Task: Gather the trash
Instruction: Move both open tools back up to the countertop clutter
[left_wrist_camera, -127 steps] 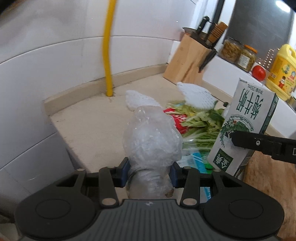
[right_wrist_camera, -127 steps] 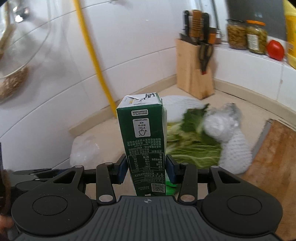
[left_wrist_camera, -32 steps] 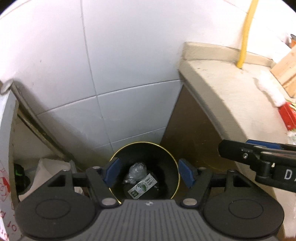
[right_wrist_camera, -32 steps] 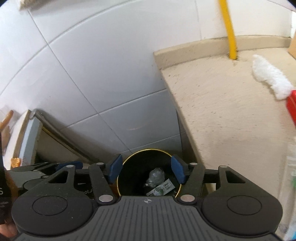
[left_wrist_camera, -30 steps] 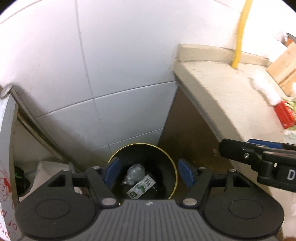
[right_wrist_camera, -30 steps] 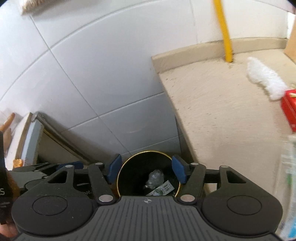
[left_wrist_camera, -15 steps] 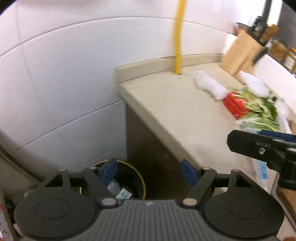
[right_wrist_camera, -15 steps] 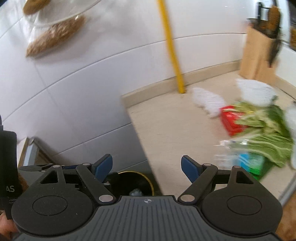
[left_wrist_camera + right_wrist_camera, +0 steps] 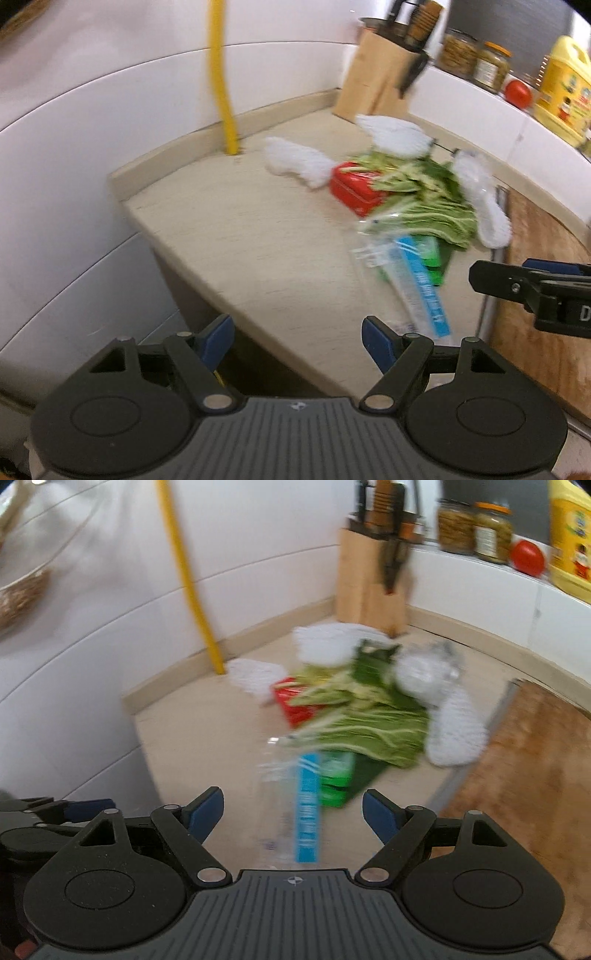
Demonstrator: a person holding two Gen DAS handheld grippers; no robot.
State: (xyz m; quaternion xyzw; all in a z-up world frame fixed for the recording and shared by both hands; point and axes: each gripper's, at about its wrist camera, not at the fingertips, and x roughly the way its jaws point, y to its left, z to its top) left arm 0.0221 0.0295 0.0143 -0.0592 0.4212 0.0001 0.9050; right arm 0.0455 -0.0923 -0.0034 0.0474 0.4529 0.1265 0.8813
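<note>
Left tool (image 9: 297, 334) with blue pads spread wide and nothing between them, hovering over the near corner of the beige tabletop (image 9: 236, 236). Right tool (image 9: 293, 810) likewise spread wide and empty, aimed along a clear plastic bottle with a blue label (image 9: 295, 797) lying flat on the tabletop directly ahead of its pads. Same bottle (image 9: 410, 280) in the left view, lying beside the right tool (image 9: 532, 286), seen from the side at the right edge. Behind the bottle, a flattened green carton (image 9: 338, 779) partly under a heap of leafy greens (image 9: 369, 720). Red packet (image 9: 354, 188) at the left edge of the greens, partly covered by them. White foam nets scattered around the heap: one near the yellow pipe (image 9: 221, 77) at the wall (image 9: 295, 162), one behind the greens (image 9: 391, 134), one at the right against the wooden cutting board (image 9: 487, 206) (image 9: 543, 295). Crumpled clear plastic (image 9: 424, 668) resting on top of the greens. Knife block (image 9: 380, 85), two jars (image 9: 472, 59), a tomato (image 9: 519, 94) and a yellow bottle (image 9: 563, 88) along the back ledge. Both views motion-blurred.
</note>
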